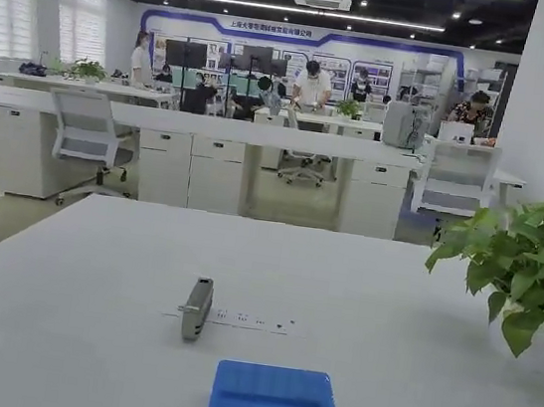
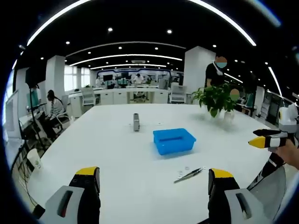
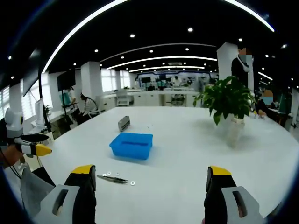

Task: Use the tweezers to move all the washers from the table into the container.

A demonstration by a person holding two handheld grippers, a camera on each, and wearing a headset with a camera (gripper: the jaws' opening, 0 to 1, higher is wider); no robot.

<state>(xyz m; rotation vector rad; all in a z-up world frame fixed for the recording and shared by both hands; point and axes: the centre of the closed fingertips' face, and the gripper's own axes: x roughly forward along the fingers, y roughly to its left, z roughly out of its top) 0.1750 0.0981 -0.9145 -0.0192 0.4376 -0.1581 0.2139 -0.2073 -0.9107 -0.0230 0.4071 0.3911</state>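
Note:
Thin metal tweezers (image 2: 188, 175) lie on the white table (image 2: 117, 154), with small washers (image 2: 180, 176) beside them, in front of a blue container (image 2: 174, 141). My left gripper (image 2: 153, 171) is open, empty and well short of them. In the right gripper view the tweezers (image 3: 114, 178) and washers (image 3: 132, 183) lie near the blue container (image 3: 131, 145). My right gripper (image 3: 150, 170) is open and holds nothing. The head view has the blue container (image 1: 274, 405) at its bottom edge.
A grey block (image 1: 197, 308) lies on the table (image 1: 66, 317) beyond the container. A potted plant (image 1: 529, 268) stands at the right. The right gripper (image 2: 271, 140) enters the left gripper view; the left gripper (image 3: 25, 142) enters the right gripper view. People and desks are far behind.

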